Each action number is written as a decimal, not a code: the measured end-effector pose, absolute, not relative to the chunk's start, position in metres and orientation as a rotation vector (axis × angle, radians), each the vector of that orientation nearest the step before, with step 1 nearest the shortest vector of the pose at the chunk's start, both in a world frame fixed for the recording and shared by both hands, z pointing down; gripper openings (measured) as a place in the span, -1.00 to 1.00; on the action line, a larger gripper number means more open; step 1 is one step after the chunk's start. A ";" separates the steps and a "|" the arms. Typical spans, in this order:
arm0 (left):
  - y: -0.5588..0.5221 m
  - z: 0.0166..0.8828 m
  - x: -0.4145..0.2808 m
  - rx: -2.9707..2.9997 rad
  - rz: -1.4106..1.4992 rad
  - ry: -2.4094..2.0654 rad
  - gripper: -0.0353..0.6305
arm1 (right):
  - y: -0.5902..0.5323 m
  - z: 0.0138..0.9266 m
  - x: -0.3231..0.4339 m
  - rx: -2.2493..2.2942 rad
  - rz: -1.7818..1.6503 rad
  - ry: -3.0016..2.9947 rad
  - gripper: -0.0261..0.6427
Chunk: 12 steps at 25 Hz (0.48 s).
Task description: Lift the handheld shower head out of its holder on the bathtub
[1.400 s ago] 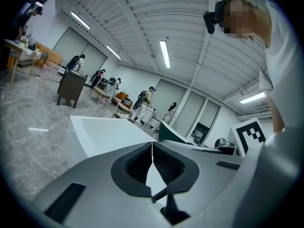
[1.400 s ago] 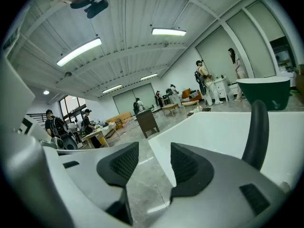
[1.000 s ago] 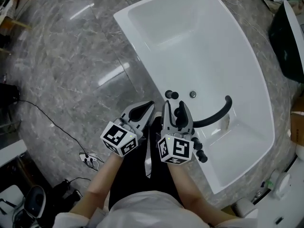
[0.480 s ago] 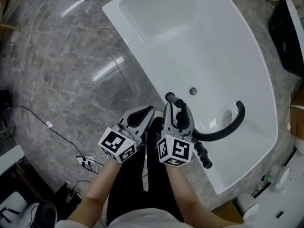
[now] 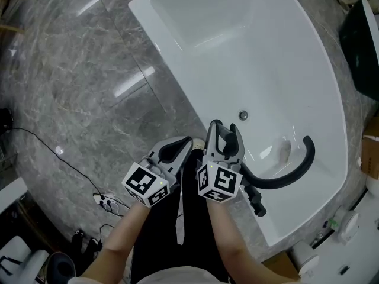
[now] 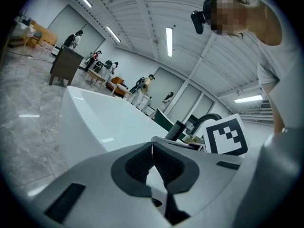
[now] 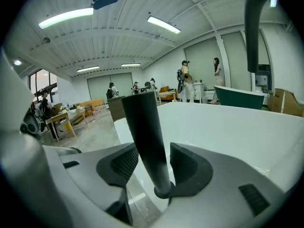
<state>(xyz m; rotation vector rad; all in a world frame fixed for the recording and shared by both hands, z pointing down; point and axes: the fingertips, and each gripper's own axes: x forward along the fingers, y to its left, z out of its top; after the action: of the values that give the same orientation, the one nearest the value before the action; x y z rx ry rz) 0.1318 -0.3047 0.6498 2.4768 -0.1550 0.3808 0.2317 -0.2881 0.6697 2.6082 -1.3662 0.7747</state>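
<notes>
A white bathtub (image 5: 177,58) fills the upper right of the head view. My right gripper (image 5: 223,133) hovers over the tub's near rim, shut on the black handheld shower head (image 5: 214,126). In the right gripper view the shower head (image 7: 145,132) is a black cylinder standing upright between the pads (image 7: 124,163), with its lower end showing against the right jaw. A black curved spout (image 5: 291,170) arcs to the right of it, with black faucet knobs (image 5: 256,203) on the rim. My left gripper (image 5: 182,143) sits just left of the right one, shut and holding nothing.
Grey marble floor (image 5: 77,87) lies left of the tub. A cable and power strip (image 5: 106,199) lie near the person's feet. A cardboard box (image 5: 371,154) and dark furniture (image 5: 361,34) stand at the right edge. People and tables (image 7: 185,82) stand far off in the hall.
The right gripper has stayed shut on the shower head and lifted it slightly. The head view has shifted, so the spout and knobs now sit lower and further right. The left gripper has barely moved.
</notes>
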 end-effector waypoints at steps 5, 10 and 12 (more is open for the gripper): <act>-0.308 0.652 0.127 2.467 0.385 -0.157 -0.86 | -0.292 0.677 0.235 2.562 0.757 -1.343 -0.48; -0.312 0.654 0.126 2.463 0.387 -0.158 -0.86 | -0.293 0.677 0.236 2.537 0.710 -1.343 -0.53; -0.313 0.655 0.126 2.463 0.388 -0.162 -0.86 | -0.293 0.678 0.236 2.536 0.709 -1.340 -0.53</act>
<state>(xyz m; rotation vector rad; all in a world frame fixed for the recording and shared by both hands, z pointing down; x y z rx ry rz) 0.1257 -0.3135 0.6551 2.4628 -0.1620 0.3885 0.2364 -0.2929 0.6775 2.5358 -1.3403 0.7093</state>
